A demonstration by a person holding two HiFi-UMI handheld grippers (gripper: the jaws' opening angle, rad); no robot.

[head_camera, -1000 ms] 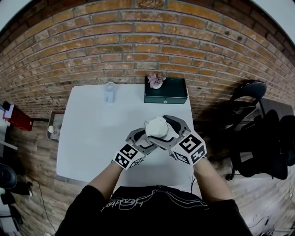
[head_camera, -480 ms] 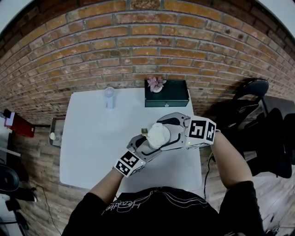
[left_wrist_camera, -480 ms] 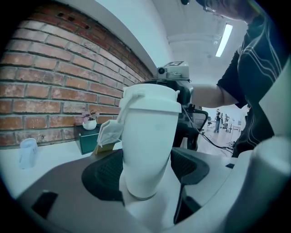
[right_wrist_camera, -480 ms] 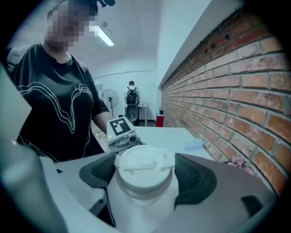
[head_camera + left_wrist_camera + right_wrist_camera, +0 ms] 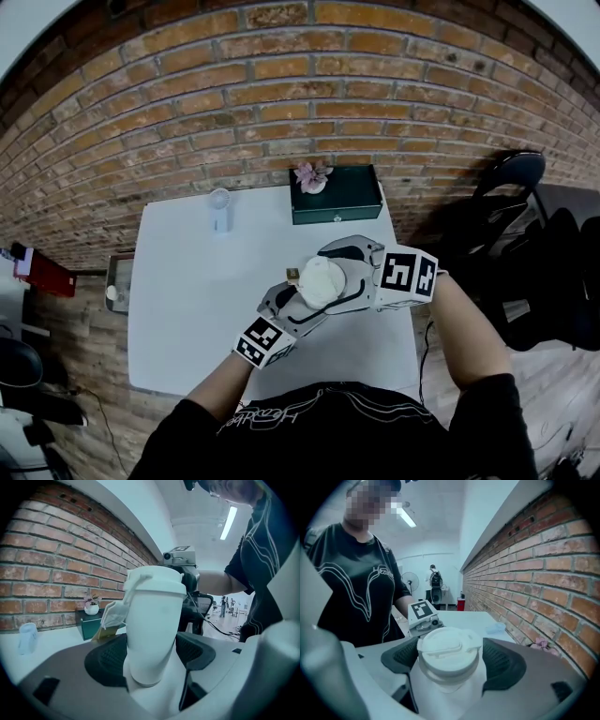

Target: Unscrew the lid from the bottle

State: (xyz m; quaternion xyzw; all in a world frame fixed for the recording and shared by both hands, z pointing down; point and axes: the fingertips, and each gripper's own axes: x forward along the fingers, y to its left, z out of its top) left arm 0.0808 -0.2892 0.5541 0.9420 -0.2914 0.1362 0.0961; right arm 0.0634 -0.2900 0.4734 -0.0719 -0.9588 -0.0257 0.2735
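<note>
The person holds the white bottle (image 5: pixel 154 634) up off the table (image 5: pixel 187 300), over its right half and not far in from the right edge. The left gripper (image 5: pixel 150 654) has its jaws set wide round the bottle's body, a pad pressed to each side. It has hardly shifted since a second ago: same grip, same slant up from the lower left.

The right gripper (image 5: pixel 451 659) is where the change is. A second back it came up from below, its marker cube (image 5: pixel 408 275) sitting low beside the left one. Half a second ago it had already swung out to the right. Now it reaches in from the right-edge side, with the cube's face turned up and the forearm angled across. Its jaws are closed on the lid (image 5: pixel 449 644), one pad at each flank, and the lid sits on the bottle's neck. A small tan tag (image 5: pixel 292 275) hangs beside the neck.

At the back edge, the green box (image 5: pixel 336 192) with its flower pot (image 5: pixel 312 175) and the small fan (image 5: pixel 219 208) stand as before.
</note>
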